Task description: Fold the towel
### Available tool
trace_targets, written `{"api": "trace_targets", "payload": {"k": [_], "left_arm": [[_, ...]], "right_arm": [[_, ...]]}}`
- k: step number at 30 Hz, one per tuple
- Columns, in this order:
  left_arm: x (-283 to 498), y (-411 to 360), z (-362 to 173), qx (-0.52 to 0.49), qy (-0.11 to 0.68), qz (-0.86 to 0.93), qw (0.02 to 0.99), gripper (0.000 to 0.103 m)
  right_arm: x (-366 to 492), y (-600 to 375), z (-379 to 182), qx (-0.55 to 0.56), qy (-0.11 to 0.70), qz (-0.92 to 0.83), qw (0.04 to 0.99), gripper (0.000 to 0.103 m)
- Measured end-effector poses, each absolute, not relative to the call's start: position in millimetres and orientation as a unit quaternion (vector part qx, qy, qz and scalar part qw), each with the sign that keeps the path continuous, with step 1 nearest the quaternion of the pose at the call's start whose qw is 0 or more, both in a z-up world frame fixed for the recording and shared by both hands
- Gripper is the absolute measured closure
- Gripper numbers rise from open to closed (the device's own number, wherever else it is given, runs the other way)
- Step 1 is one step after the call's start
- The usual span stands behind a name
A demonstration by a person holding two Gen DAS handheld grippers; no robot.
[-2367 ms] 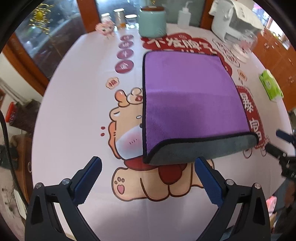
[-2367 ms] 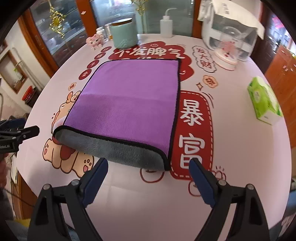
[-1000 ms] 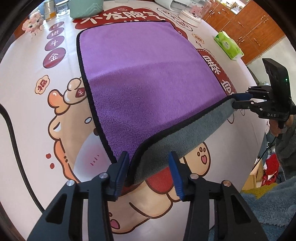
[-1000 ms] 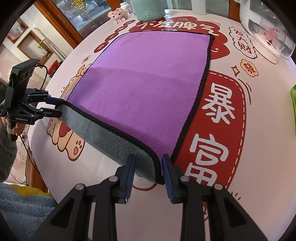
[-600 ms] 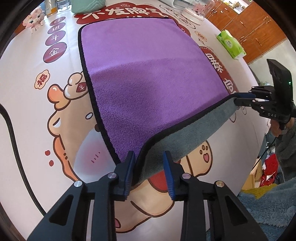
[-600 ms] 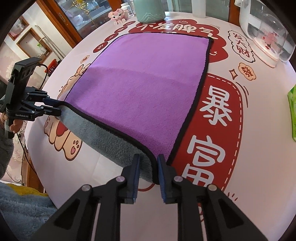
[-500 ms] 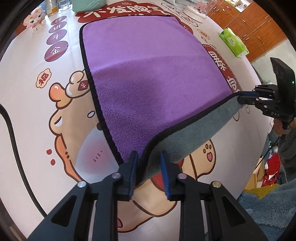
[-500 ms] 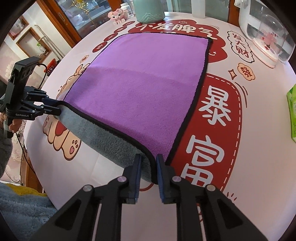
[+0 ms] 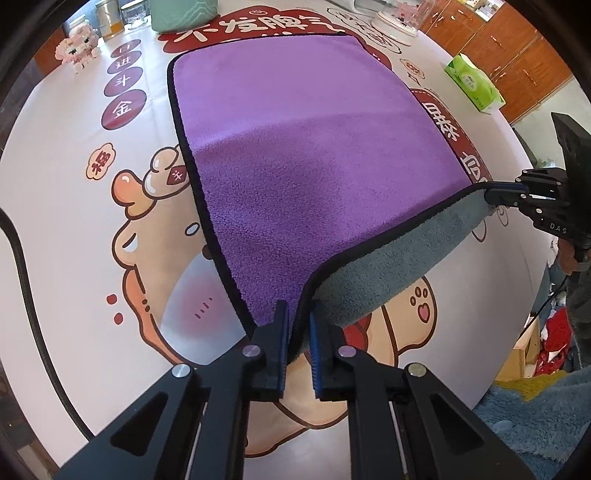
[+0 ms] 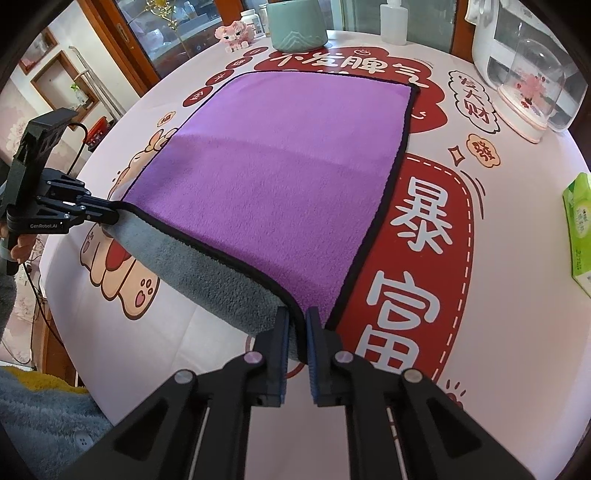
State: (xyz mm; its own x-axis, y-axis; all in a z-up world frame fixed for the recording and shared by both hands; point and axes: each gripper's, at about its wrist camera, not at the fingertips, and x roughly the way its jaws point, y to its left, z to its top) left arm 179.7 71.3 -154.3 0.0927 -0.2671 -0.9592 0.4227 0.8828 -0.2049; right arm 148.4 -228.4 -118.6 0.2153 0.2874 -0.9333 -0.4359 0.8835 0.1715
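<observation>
A purple towel with a grey underside and black trim lies spread on the round table; it also shows in the right wrist view. Its near edge is lifted off the table, grey side showing. My left gripper is shut on the near left corner. My right gripper is shut on the near right corner. Each gripper shows in the other's view: the right one at the right, the left one at the left.
The table wears a white cloth with cartoon prints and red characters. At the far side stand a teal jar, a squeeze bottle, a white appliance and a pink toy. A green tissue pack lies at the right.
Both grippers came down to the towel's near corners and closed on them. The near edge has risen slightly off the table.
</observation>
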Motion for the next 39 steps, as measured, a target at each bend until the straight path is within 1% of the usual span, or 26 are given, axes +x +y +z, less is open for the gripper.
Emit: {"api": "trace_targets", "payload": {"k": [10, 18, 31, 39], "left_arm": [[179, 64, -140, 0.084, 0.62, -0.203, 0.753, 0.097], [203, 59, -116, 0.097, 0.6, -0.17, 0.775, 0.097], [269, 52, -72, 0.12, 0.546, -0.115, 0.821, 0.097], [316, 51, -59, 0.121, 0.521, -0.074, 0.842, 0.097]], "right_arm": [[147, -225, -107, -0.074, 0.567, 0.215, 0.792, 0.098], [164, -225, -82, -0.071, 0.541, 0.196, 0.815, 0.098], [232, -220, -44, -0.071, 0.5, 0.133, 0.853, 0.098], [284, -208, -26, -0.08, 0.476, 0.096, 0.87, 0.098]]}}
